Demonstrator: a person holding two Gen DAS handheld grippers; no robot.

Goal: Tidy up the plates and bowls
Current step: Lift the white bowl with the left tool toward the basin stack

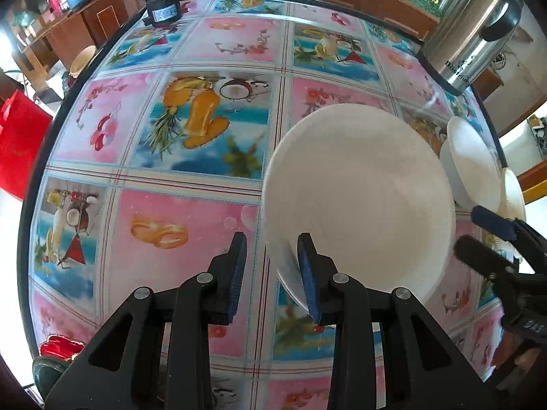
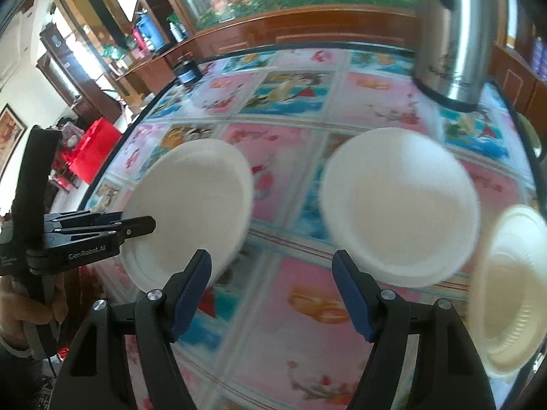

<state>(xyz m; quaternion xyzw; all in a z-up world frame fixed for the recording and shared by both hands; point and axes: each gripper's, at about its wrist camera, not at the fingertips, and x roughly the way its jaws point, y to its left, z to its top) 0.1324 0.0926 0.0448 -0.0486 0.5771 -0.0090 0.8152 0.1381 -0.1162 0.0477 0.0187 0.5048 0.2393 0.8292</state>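
Observation:
A large white bowl sits tilted on the fruit-patterned table, just right of my left gripper. The left gripper is open; its right finger touches the bowl's near rim, nothing between the pads. The same bowl shows at left in the right wrist view, with the left gripper at its rim. A second white bowl lies ahead of my right gripper, which is open and empty above the table. A white plate lies at the right edge. The second bowl and the right gripper show at right.
A steel kettle stands at the back right of the table. A small black motor-like object sits at the far edge. A red bag is beyond the table's left edge. Wooden cabinets line the back.

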